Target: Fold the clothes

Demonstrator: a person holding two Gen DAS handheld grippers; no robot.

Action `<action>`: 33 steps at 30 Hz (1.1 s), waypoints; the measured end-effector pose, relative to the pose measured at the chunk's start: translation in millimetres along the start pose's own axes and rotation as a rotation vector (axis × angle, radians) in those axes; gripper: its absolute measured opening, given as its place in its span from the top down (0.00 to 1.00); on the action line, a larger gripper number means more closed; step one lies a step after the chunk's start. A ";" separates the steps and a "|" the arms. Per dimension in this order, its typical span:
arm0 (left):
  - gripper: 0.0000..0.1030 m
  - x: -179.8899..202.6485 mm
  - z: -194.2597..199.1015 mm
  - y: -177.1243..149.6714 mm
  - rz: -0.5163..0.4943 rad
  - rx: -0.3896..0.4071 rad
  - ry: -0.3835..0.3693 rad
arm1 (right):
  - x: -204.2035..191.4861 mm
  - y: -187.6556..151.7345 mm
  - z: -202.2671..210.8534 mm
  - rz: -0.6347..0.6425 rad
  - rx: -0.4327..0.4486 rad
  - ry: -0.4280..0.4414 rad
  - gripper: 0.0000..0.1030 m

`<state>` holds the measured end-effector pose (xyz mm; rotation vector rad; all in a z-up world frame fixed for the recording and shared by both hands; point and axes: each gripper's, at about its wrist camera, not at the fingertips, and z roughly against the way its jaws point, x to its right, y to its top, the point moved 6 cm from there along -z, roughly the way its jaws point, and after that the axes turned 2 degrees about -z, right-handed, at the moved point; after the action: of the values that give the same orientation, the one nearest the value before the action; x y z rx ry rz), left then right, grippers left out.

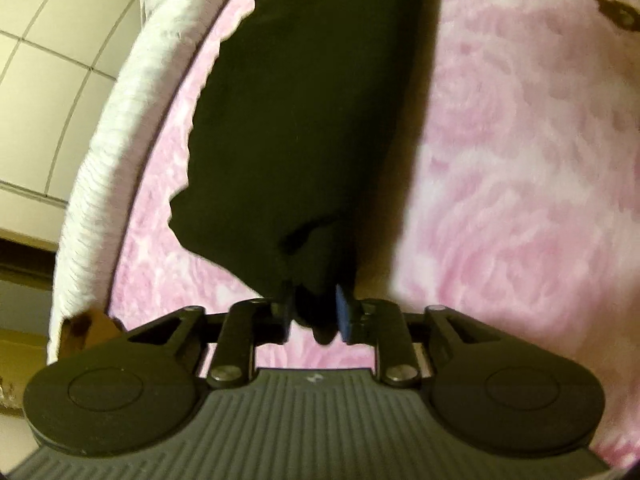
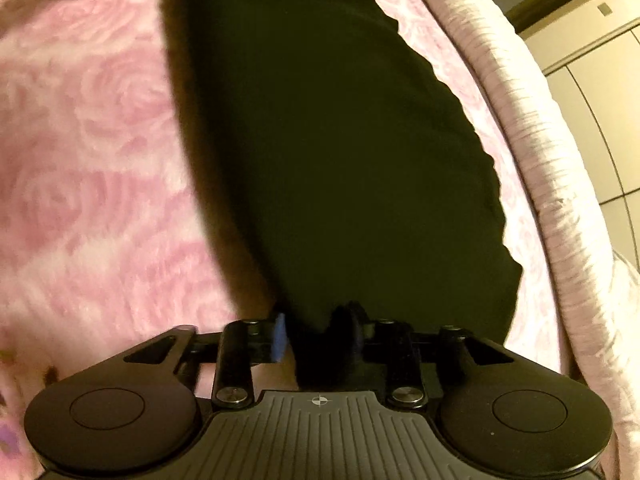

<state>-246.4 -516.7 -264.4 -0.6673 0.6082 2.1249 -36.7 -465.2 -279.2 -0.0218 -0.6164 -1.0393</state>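
Black garment point(image 1: 304, 120) lies on pink blanket point(image 1: 520, 160), ahead of both jaw sets. Left gripper point(image 1: 314, 314), right gripper point(image 2: 320, 336): jaws part-open, cloth corner between, clamping unclear. Lift both corners evenly.

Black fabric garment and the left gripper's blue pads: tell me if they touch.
Cannot tell. In the left wrist view the black fabric garment bunches between the left gripper, but blur hides pad contact.

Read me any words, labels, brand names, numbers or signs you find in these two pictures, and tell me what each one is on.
No readable words or numbers in either view.
Left hand-held gripper: a small pale mark on its ribbed body, too blurred to read.
Right hand-held gripper: a small crosshair circle, a symbol, no text.
Black garment: no label visible.
Pink blanket: dark shapes at the top corner, blurred.
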 end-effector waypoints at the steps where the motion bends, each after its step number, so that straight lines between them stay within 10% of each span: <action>1: 0.63 4.5 1.6 5.5 -0.010 0.015 -0.001 | -3.8 -1.4 2.7 0.001 0.000 -0.009 0.58; 11: 0.89 8.2 -38.9 17.6 -0.015 -0.030 -0.038 | 16.3 -44.6 -14.9 -0.002 -0.046 -0.061 0.66; 18: 0.90 1.1 -29.7 -2.4 -0.040 -0.077 -0.078 | 36.0 -99.9 -12.0 0.024 -0.093 -0.107 0.70; 33: 0.89 -6.8 8.2 -23.4 0.047 -0.238 -0.024 | 40.5 -106.7 25.7 -0.125 -0.164 -0.084 0.60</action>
<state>-225.9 -502.4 -258.4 -0.7622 0.3630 2.2677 -120.7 -545.5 -266.6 -0.1736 -0.6130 -1.2129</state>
